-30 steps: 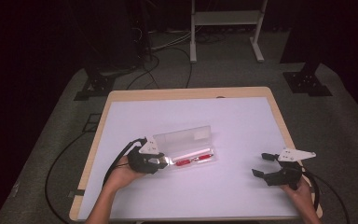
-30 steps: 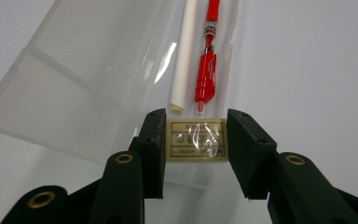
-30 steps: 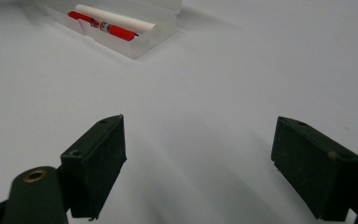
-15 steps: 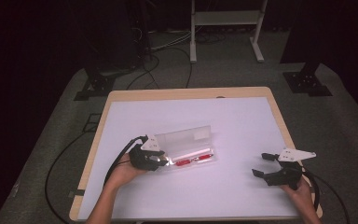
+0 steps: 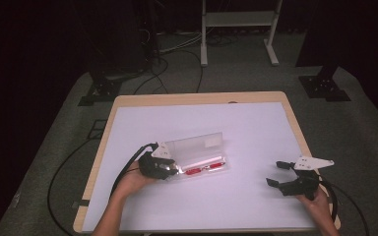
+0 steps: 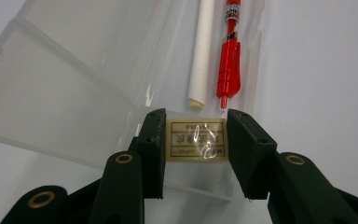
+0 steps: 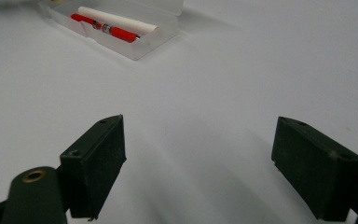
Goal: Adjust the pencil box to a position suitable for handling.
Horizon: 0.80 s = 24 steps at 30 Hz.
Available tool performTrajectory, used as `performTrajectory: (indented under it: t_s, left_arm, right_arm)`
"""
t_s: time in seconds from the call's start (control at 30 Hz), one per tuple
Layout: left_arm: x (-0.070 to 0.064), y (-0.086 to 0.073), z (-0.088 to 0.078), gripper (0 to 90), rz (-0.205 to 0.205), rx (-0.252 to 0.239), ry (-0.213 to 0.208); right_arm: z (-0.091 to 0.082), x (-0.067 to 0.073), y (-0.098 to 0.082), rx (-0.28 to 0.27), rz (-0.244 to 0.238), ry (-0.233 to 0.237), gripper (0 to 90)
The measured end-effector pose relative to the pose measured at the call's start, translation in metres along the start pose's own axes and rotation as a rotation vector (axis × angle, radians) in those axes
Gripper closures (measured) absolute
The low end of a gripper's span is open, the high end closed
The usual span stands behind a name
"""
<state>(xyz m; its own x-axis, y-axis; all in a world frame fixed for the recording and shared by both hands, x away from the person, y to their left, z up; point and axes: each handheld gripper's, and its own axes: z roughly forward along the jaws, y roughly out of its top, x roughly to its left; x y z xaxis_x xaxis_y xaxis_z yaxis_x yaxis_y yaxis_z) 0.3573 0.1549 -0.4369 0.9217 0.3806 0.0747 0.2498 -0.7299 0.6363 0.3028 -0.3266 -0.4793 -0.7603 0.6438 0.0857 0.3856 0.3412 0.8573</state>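
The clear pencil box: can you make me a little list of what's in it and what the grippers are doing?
box: clear pencil box, lid open, on the white table
inside: red pen beside a white stick
label: small yellow sticker on the box's near end
left gripper: clamped on that end of the box
right gripper: jaws wide apart, nothing between them, away from the box

Wood-edged table [image 5: 197,100] with white top sits on grey carpet [image 5: 364,132]. Behind the table: white metal stand [image 5: 238,19], black cables [image 5: 174,49] on the floor. Black stand bases [image 5: 101,91] and [image 5: 324,87] flank its far corners. Room beyond is dark.
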Motion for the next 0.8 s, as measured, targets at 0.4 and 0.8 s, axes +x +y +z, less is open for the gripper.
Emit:
performTrajectory:
  t_s: [0.4, 0.8]
  left_arm:
    - [0.0036, -0.0024, 0.004, 59.3, -0.014, 0.01, -0.016]
    - [0.0033, -0.0021, 0.0036, 56.7, -0.014, 0.005, -0.024]
  right_arm:
    - [0.0, -0.0004, 0.0, 0.0, 0.004, -0.001, 16.5]
    - [0.0003, -0.0001, 0.0001, 0.002, 0.002, -0.007, 16.4]
